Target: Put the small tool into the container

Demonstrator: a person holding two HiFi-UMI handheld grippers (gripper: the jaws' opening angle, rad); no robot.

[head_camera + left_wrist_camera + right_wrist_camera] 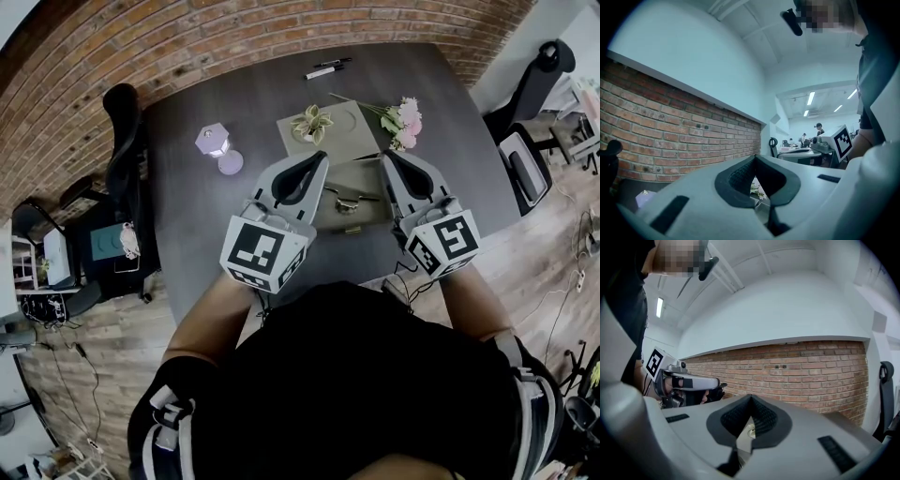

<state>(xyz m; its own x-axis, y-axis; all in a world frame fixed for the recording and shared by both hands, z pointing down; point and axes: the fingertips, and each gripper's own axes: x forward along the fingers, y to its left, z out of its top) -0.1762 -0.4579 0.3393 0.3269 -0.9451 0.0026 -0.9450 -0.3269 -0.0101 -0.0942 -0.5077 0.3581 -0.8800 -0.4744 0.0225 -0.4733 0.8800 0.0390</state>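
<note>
I hold my left tongs and right tongs side by side over the near part of the dark table. Both point away from me, each with its tips together and nothing in them. Between them lies a flat greenish box with a small metal tool on it. Beyond sit a paper flower, pink flowers, two pens and a lilac jar.
</note>
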